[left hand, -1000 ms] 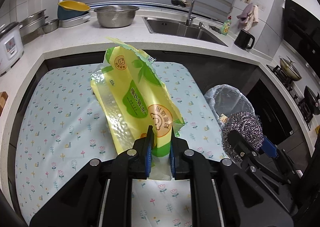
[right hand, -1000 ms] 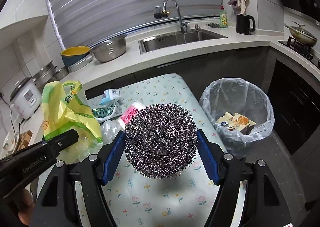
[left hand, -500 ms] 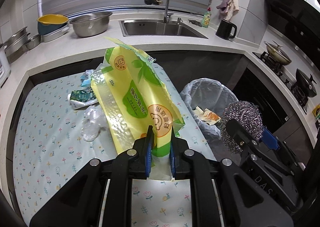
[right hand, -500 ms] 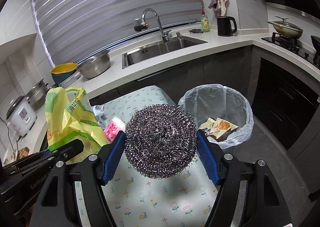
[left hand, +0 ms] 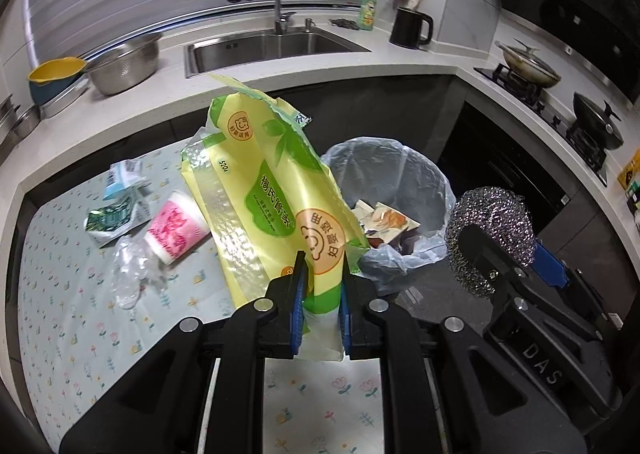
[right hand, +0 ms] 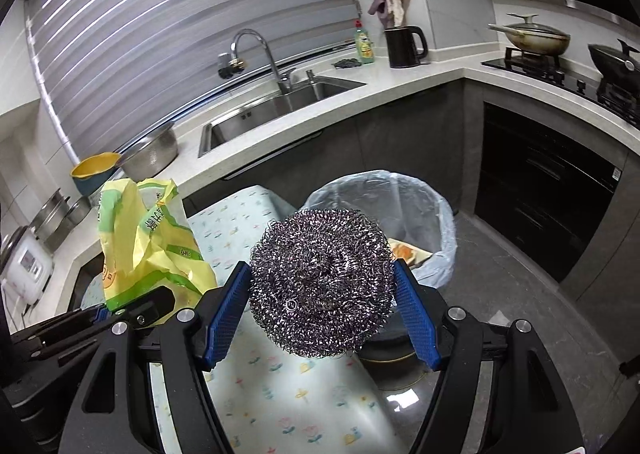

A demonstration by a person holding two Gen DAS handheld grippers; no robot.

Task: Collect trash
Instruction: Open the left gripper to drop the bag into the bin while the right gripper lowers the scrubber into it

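You had both loads secured: your left hand-held gripper (left hand: 322, 302) was pinched narrow on the lower edge of the yellow-green wrapper (left hand: 276, 194), which stood up above its jaws, and your right hand-held gripper (right hand: 322, 310) was clamped wide across the steel wool ball (right hand: 322, 286). The lined trash bin (left hand: 420, 178) stood on the floor just beside the desk (left hand: 60, 294), with scraps already inside. To do this step well, you needed each piece squarely over the bin's mouth before letting go; the floppy wrapper could have caught the liner rim, so lowering it inside first looked wise. The pink cup (left hand: 176, 228), clear plastic (left hand: 136, 274) and small packets (left hand: 116, 210) lay on the desk, not yet collected.
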